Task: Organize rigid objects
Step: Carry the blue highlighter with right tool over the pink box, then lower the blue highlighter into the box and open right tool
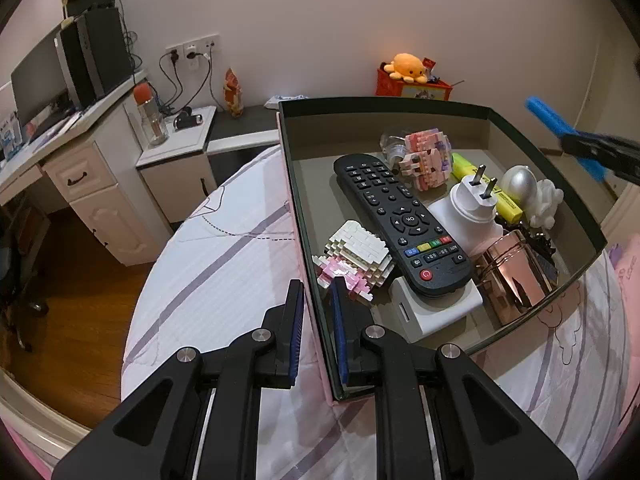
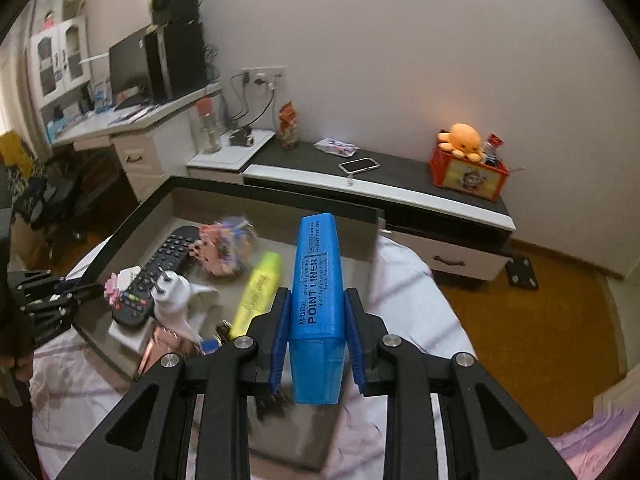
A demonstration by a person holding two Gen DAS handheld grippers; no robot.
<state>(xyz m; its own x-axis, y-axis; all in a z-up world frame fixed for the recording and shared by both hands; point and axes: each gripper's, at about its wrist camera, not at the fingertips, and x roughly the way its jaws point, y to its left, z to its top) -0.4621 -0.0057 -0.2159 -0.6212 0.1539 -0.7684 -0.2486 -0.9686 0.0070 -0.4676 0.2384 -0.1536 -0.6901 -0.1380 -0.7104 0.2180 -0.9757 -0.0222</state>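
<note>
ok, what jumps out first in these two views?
The blue highlighter, clamped upright in the right gripper above the box. In the left view, the black remote lies diagonally across the clutter inside, while the left gripper pinches the box's near wall.

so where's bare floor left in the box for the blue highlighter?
Free: box floor along the far wall and left wall, beside the remote. Crowded: right and near side around the charger plug, yellow highlighter and copper cup. Blue highlighter sits in the right gripper.
</note>
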